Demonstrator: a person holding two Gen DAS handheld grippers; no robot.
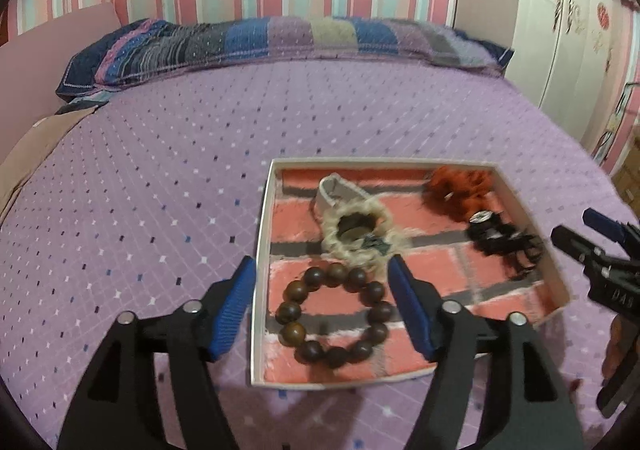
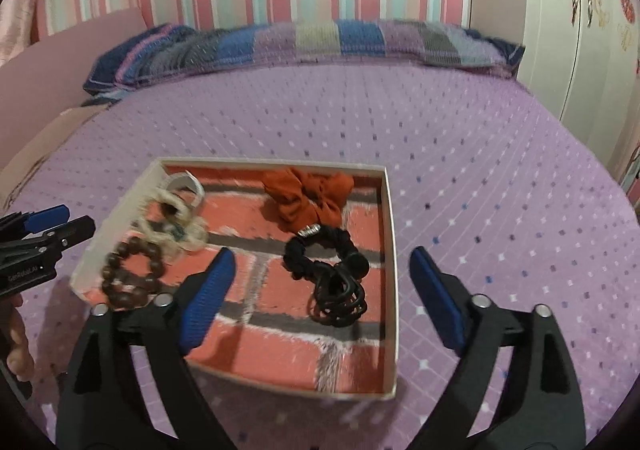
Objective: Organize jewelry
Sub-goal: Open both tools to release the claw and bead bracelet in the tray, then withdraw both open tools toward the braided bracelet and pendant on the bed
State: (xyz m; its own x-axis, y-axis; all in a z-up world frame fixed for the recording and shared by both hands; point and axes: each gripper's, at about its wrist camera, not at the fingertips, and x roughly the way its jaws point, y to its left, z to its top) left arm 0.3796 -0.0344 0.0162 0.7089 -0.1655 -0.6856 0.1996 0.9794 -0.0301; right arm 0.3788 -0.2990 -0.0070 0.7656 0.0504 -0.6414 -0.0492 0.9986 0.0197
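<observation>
Box (image 1: 262, 250) rim between spread left gripper (image 1: 322, 314) jaws, bedspread (image 1: 160, 190) all around

Jewelry and hair ties in a shallow box

A brown bead bracelet (image 1: 334, 317), cream scrunchie (image 1: 358, 232), orange scrunchie (image 2: 308, 194) and black hair ties (image 2: 332, 270) lie flat inside the white-walled, brick-patterned box (image 2: 390, 250).

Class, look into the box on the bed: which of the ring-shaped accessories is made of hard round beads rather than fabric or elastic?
The brown wooden bead bracelet, lying in the box's near-left corner. The cream, orange and black hair ties are soft.
</observation>
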